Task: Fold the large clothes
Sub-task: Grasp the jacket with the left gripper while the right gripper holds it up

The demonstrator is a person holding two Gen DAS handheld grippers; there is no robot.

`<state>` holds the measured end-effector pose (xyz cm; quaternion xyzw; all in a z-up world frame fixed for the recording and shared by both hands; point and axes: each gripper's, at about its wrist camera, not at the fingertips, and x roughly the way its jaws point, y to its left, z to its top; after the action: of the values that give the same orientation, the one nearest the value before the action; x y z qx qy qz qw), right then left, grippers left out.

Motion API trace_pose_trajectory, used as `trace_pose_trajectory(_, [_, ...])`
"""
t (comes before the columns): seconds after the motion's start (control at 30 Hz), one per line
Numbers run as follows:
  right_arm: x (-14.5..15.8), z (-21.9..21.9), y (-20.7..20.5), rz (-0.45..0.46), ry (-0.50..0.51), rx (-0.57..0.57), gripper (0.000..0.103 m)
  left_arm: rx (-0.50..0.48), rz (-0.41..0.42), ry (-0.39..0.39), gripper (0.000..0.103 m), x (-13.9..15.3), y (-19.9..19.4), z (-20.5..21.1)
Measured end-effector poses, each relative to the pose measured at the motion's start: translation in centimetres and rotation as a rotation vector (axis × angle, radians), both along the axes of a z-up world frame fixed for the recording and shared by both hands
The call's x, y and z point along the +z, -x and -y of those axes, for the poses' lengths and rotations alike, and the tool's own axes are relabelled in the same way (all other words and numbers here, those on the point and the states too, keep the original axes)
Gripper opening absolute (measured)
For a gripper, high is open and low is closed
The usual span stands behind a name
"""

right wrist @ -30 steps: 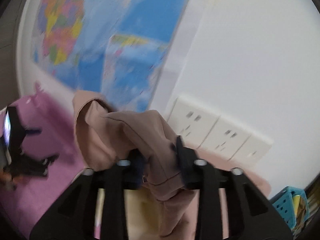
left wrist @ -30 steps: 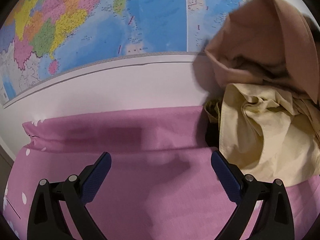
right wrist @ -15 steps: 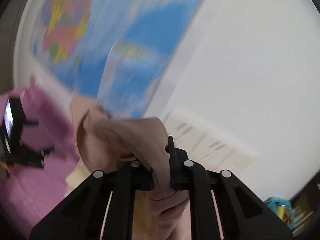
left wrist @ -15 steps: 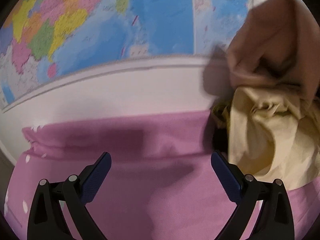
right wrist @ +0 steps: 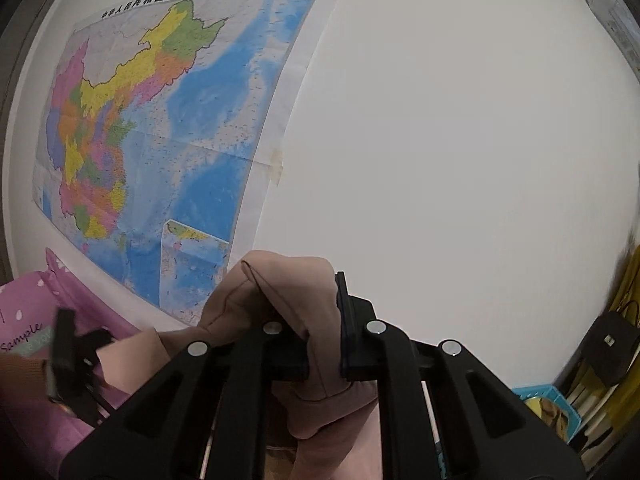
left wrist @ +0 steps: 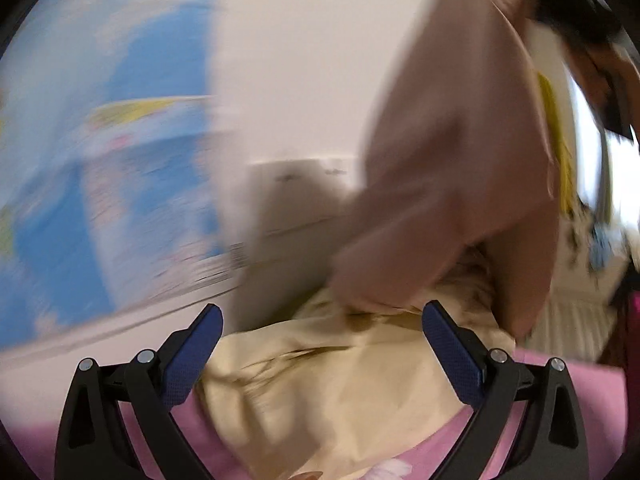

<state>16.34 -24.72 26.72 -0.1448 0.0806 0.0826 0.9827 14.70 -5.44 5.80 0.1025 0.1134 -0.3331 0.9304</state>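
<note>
right hand-held gripper (right wrist: 324, 320): pads pressed together on a bunched fold of the pinkish-tan garment (right wrist: 296, 312). The rest of the cloth is seen hanging below and behind the jaws, w/ the wall map (right wrist: 160, 120) ahead.

left hand-held gripper (left wrist: 320, 344): jaws spread wide, nothing pinched. View is badly smeared, so detail can't be trusted.

where the clothes are: tan garment (left wrist: 460, 160) is hung up above and to the right of the left hand-held gripper. The cream garment (left wrist: 340, 380) is heaped right between and below its open fingers, on the pink bedsheet (left wrist: 560, 400).

risk 1, slip: only a small wad is held, prob. several layers. If the weight of the hanging part is taken on one layer only, it could be dragged out of the pinch.

risk 2, tangle: lower end of the tan piece looks to be touching the cream heap. Can't tell if they're caught on each other. If so, the cream one could be hauled up too.

risk 3, wrong grab: w/ the cream heap right in the left jaws' path, it could get clamped instead of a tan edge, or both together.

risk 4, bad fold: garment is held by a random bunch, not a corner or hem, afaict. A twisted spread would be got from that, so a regrip is likely needed.

risk 5, clutter: blue basket (right wrist: 552, 404) and bag (right wrist: 612, 344) sit low right of the right hand-held gripper. Could be swept by swinging cloth.
</note>
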Motion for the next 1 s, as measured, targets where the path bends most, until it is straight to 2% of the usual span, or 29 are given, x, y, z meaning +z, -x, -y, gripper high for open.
trace_pose_trajectory(0.07, [-0.1,0.2,0.3,-0.003,-0.006,-0.001,0.010,-0.022,0.073,-0.086,0.096,-0.3,-0.1,2.6])
trace_pose_trajectory(0.13, [-0.2,0.5,0.5,-0.003,-0.017,0.006,0.010,-0.038,0.104,-0.133,0.096,-0.3,-1.0,4.0])
trace_pose_trajectory(0.27, [-0.5,1.0,0.7,-0.009,-0.024,0.014,0.010,-0.038,0.180,-0.186,0.096,-0.1,-2.9,6.4])
trace_pose_trajectory(0.33, [-0.7,1.5,0.7,-0.014,-0.039,0.010,0.010,-0.058,0.169,-0.219,0.096,-0.6,-4.0,7.5])
trace_pose_trajectory(0.37, [-0.8,1.7,0.8,-0.010,-0.038,0.002,0.010,-0.065,0.169,-0.235,0.084,-0.8,-4.5,8.2])
trace_pose_trajectory(0.4, [-0.9,2.1,1.0,-0.012,-0.042,-0.003,0.010,-0.063,0.183,-0.245,0.063,-1.1,-4.5,8.8])
trace_pose_trajectory(0.43, [-0.8,2.3,1.2,-0.014,-0.045,-0.007,0.010,-0.075,0.169,-0.244,0.023,-1.2,-4.1,9.0])
trace_pose_trajectory(0.47, [-0.6,2.5,1.5,-0.009,-0.045,-0.017,0.010,-0.069,0.149,-0.237,0.014,-0.9,-4.0,9.3])
trace_pose_trajectory(0.5, [-0.4,2.8,1.8,0.000,-0.048,-0.031,0.010,-0.054,0.158,-0.229,0.011,-0.5,-3.8,9.4])
trace_pose_trajectory(0.53, [0.2,3.3,2.4,0.014,-0.056,-0.043,0.010,-0.020,0.180,-0.206,0.011,0.4,-3.3,9.3])
trace_pose_trajectory(0.6, [2.0,4.2,3.8,0.052,-0.069,-0.074,0.010,0.003,0.154,-0.129,0.011,3.2,-3.2,8.3])
trace_pose_trajectory(0.63, [2.8,4.7,4.5,0.065,-0.076,-0.074,0.010,0.034,0.145,-0.048,0.011,6.0,-2.9,7.0])
trace_pose_trajectory(0.67, [4.0,5.1,5.4,0.086,-0.084,-0.081,0.010,0.039,0.141,-0.006,0.010,7.7,-2.7,6.1])
trace_pose_trajectory(0.73, [6.8,5.5,8.2,0.154,-0.090,-0.079,0.010,0.021,0.147,0.120,0.010,13.0,-1.3,3.2])
trace_pose_trajectory(0.8, [9.6,5.4,11.6,0.223,-0.095,-0.049,0.010,0.022,0.176,0.184,0.010,17.1,0.7,1.0])
trace_pose_trajectory(0.9, [12.4,4.9,15.6,0.255,-0.101,-0.015,0.010,0.040,0.218,0.243,0.011,21.6,4.1,-2.1])
trace_pose_trajectory(1.0, [13.3,4.2,19.0,0.272,-0.102,0.029,0.010,0.079,0.260,0.276,0.011,25.6,9.4,-6.7])
